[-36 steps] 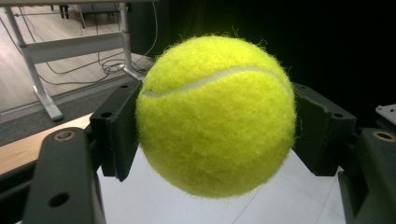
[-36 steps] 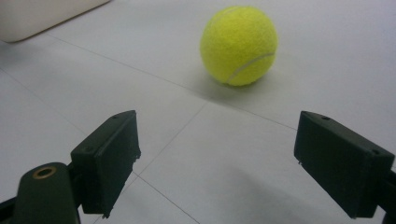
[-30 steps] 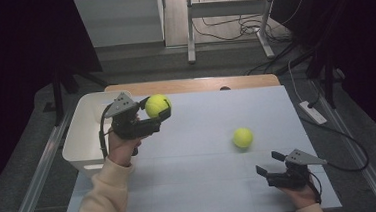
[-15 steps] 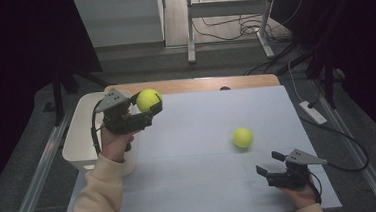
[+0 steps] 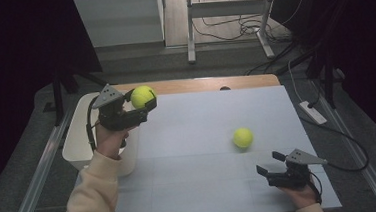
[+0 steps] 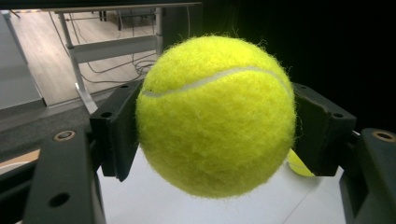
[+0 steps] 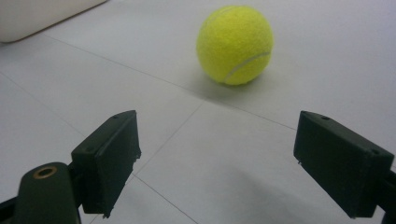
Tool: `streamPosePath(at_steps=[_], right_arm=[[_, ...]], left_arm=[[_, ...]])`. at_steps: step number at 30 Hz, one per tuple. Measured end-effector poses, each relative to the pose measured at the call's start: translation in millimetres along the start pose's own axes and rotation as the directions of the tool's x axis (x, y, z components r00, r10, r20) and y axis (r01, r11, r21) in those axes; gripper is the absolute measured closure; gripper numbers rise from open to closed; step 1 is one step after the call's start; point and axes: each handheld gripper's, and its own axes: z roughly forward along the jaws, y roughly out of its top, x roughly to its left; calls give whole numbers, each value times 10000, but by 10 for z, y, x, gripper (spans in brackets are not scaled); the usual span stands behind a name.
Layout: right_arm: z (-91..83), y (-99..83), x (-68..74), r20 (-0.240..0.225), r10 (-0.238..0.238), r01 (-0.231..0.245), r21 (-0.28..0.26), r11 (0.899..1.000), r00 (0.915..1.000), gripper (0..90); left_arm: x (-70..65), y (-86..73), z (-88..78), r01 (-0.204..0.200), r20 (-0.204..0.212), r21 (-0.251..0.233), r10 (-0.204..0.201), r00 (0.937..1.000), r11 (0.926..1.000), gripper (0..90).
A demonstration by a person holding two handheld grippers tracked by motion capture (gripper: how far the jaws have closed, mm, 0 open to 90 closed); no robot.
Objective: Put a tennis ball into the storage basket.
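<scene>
While the left tool (image 5: 143,105) pinches a tennis ball (image 5: 142,96) between its pads up in the air, the ball hangs beside the rim of the white bin (image 5: 78,146) at the counter's (image 5: 206,185) left edge, not yet clearly over the opening. In the left gripper view the pads press only the ball's fuzzy sides, so a loosened squeeze or a release too soon could drop it onto the counter and send it rolling away. Farther right, a second tennis ball (image 5: 243,137) lies loose on the counter, a short way ahead of the right tool (image 5: 269,164), whose jaws stand spread and empty. A careless nudge from one pad would likely roll this ball off toward the edge.
</scene>
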Motion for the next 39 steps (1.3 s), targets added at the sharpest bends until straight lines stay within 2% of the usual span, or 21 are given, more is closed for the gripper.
streamPosePath(at_steps=[10,16,39], right_arm=[[1,1,0,31,16,-16,11,10000,10000,145],[-1,1,-1,40,5,-5,17,10000,10000,145],[4,1,-5,43,97,-97,5,10000,9999,146]], left_arm=[[83,45,-65,33,-295,-60,-34,9996,10000,264],[157,46,-97,183,-447,-57,-186,9988,9998,264],[393,87,-185,401,-1214,78,-389,9918,9992,264]])
